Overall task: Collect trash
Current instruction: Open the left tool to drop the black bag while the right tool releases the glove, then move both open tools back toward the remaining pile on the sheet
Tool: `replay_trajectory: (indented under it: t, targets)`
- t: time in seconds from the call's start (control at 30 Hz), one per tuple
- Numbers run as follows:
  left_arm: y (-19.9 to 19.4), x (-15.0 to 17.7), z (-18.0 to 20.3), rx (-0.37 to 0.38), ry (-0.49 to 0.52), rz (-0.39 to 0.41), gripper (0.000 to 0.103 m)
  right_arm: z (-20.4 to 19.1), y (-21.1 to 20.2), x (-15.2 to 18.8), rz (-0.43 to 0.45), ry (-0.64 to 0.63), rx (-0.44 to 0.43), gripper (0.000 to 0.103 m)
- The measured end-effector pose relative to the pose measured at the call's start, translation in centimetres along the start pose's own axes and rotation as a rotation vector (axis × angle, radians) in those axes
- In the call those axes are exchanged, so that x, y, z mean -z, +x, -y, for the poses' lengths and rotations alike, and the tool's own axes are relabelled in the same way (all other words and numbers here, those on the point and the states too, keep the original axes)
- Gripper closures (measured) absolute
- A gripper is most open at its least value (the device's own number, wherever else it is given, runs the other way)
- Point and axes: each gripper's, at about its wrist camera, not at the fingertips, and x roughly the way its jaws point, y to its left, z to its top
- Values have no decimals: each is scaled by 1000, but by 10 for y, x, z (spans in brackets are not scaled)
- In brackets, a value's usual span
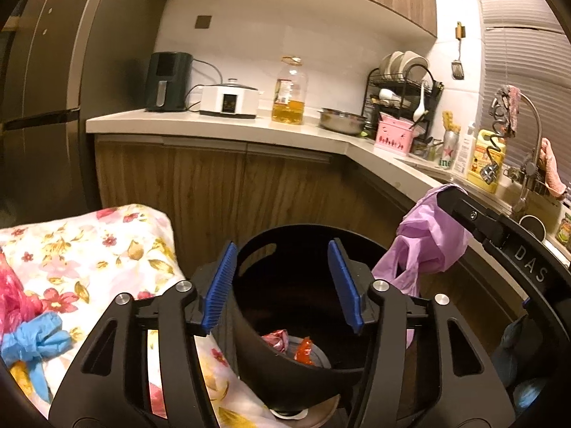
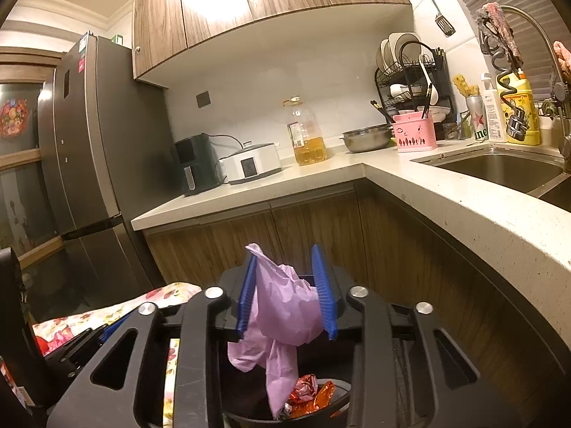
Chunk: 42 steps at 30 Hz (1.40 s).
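A black trash bin (image 1: 282, 374) stands on the floor below both grippers, with red and orange foil wrappers (image 1: 303, 351) in its bottom; the wrappers also show in the right wrist view (image 2: 308, 397). My left gripper (image 1: 282, 285) is open and empty above the bin's rim. My right gripper (image 2: 287, 294) is shut on a crumpled purple plastic bag (image 2: 282, 315), which hangs down over the bin (image 2: 246, 392). The bag also shows in the left wrist view (image 1: 428, 242) at the right. A blue crumpled bag (image 1: 34, 342) and a pink one (image 1: 14, 306) lie on a floral cloth (image 1: 92, 246).
The floral-covered surface sits left of the bin. An L-shaped counter (image 2: 446, 192) with wooden cabinets runs behind and to the right, holding an oil bottle (image 2: 308, 135), appliances, a dish rack and a sink (image 2: 499, 167). A fridge (image 2: 92, 149) stands at the left.
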Motion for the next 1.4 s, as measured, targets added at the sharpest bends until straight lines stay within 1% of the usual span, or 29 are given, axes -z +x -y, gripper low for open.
replay_trajectory:
  t: [0.03,0.2,0.43,0.67,0.77,0.83,1.0,1.07,1.2,1.4]
  targets:
    - [-2,1,-2,-5,-6,0,47,0,1,1,-3,0,3,52]
    - [-8,2,-9,-19,-15,5,44,-2,6,8,-41,-11,14,46]
    - [-15,3,-12,-25,-18,13,42,-5,7,11,-40,-25,29,43]
    - [-24,3,-18,-34,-33,23,42,-6,13,7,-8,-39,70,43]
    - [-28,3,-21,-39,-37,28,41,-8,17,14,-6,-62,90,41]
    - [-32,4,-23,-44,-43,33,41,-9,18,22,-23,-74,99,40]
    - [-40,6,-25,-56,-52,39,41,-11,16,45,-87,-84,88,40]
    - [-45,8,-27,-66,-50,41,40,-13,11,54,-98,-103,93,38]
    - [-58,12,-33,-87,-60,52,39,-11,3,67,-129,-97,93,31]
    - [-79,19,-44,-127,-79,51,36,-13,-5,81,-172,-107,100,29]
